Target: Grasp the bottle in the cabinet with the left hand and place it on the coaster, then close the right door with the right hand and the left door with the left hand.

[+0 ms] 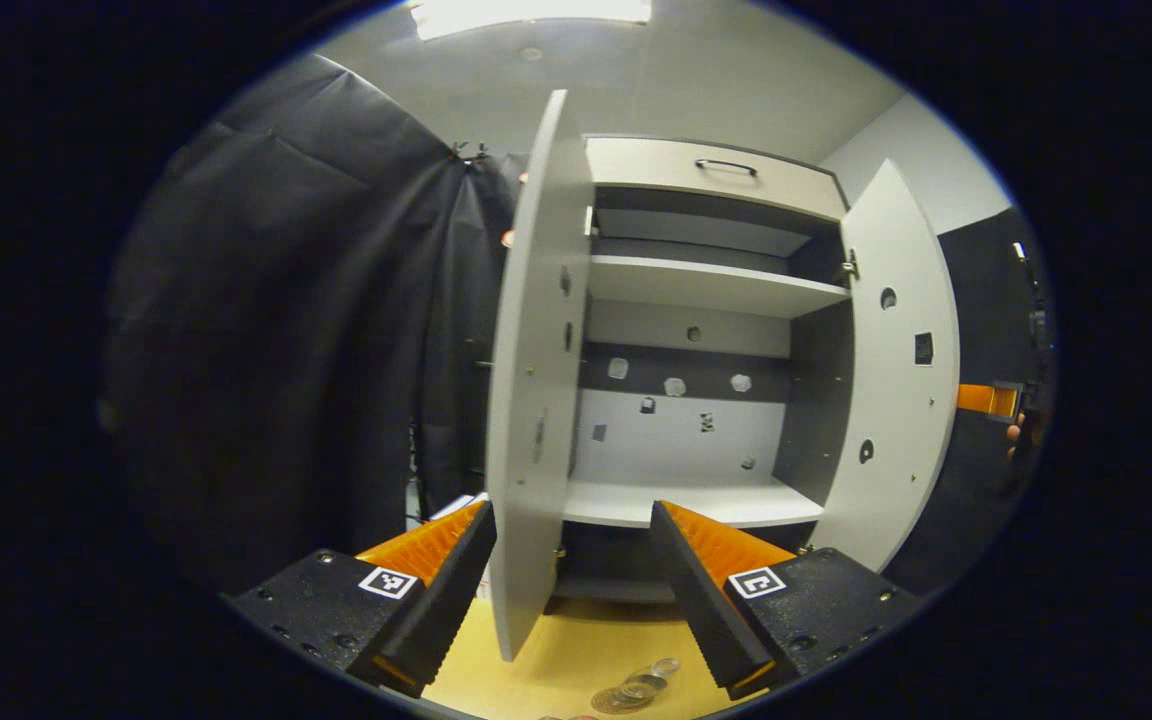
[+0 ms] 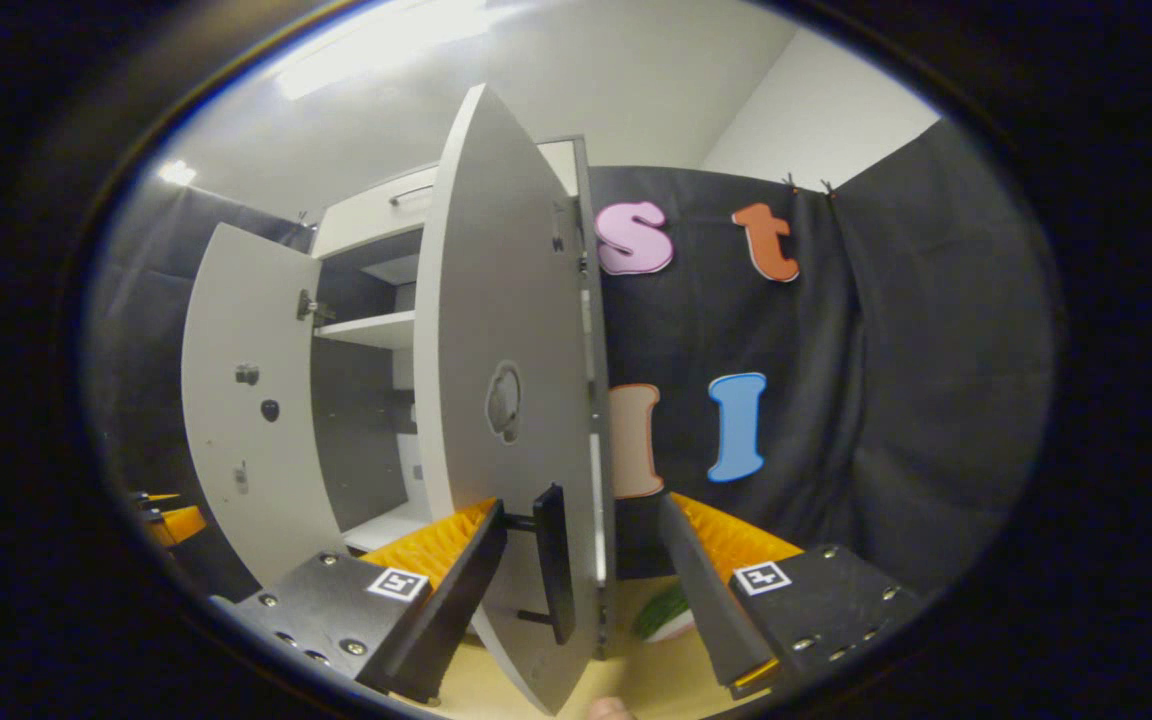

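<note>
- Nearest in the left gripper view, the left hand-held gripper [image 1: 571,590] stands wide open, holding nothing; the edge of the cabinet's left door [image 1: 526,400] rises between its fingers, touching neither as far as can be told.
- Each finger block carries a small square black-and-white marker; no readable writing shows on it.
- Below those fingers, on the pale wooden desk [image 1: 576,650], lies a round coaster [image 1: 619,700] with the clear bottle [image 1: 648,682] on or just beside it; it is cut by the view's lower edge, so its shape is hard to judge.
- In the right gripper view, the right hand-held gripper [image 2: 581,590] is also spread wide, with the right door [image 2: 506,420] and its dark bar handle [image 2: 553,560] between the fingers; whether either finger touches the handle cannot be told.
- A green object [image 2: 664,612] sits low on the desk beyond that door.
- Farther back, the white cabinet [image 1: 706,330] stands with both doors swung open, its shelves [image 1: 711,285] bare, small stickers on its back panel too tiny to read.
- A drawer with a dark handle [image 1: 726,166] tops the cabinet.
</note>
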The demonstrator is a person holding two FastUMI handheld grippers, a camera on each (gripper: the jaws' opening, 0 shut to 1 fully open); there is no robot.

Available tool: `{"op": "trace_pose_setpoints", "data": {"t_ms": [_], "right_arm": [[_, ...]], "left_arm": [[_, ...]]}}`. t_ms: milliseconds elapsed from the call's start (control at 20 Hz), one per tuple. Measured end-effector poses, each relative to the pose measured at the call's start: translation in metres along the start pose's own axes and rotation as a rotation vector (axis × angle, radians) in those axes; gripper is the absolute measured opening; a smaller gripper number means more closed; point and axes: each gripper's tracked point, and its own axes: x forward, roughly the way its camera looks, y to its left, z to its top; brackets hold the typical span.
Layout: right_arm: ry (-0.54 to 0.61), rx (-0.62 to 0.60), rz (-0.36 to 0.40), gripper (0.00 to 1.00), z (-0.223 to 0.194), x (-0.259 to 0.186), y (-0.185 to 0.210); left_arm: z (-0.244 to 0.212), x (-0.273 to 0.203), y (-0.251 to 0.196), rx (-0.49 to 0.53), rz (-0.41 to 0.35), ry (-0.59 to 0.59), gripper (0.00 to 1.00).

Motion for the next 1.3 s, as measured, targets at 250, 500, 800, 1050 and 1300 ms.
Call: {"op": "trace_pose_setpoints", "data": {"t_ms": [250, 500, 800, 1050, 1300], "right_arm": [[0.028, 0.022, 0.117, 0.96, -0.019, 0.026, 0.061], [0.034, 0.024, 0.213, 0.96, -0.025, 0.034, 0.121], [0.051, -0.017, 0.184, 0.92, -0.035, 0.021, 0.129], [0.041, -0.056, 0.091, 0.96, -0.034, 0.006, 0.103], [0.010, -0.085, -0.021, 0.95, -0.026, -0.007, 0.069]], "left_arm": [[0.007, 0.001, 0.063, 0.016, 0.135, -0.008, 0.96], [0.015, 0.026, 0.090, 0.041, 0.158, -0.015, 0.93], [0.008, 0.068, 0.100, 0.050, 0.101, 0.007, 0.96], [-0.003, 0.087, 0.093, 0.058, 0.044, 0.028, 0.96], [-0.002, 0.090, 0.078, 0.107, -0.064, 0.038, 0.94]]}}
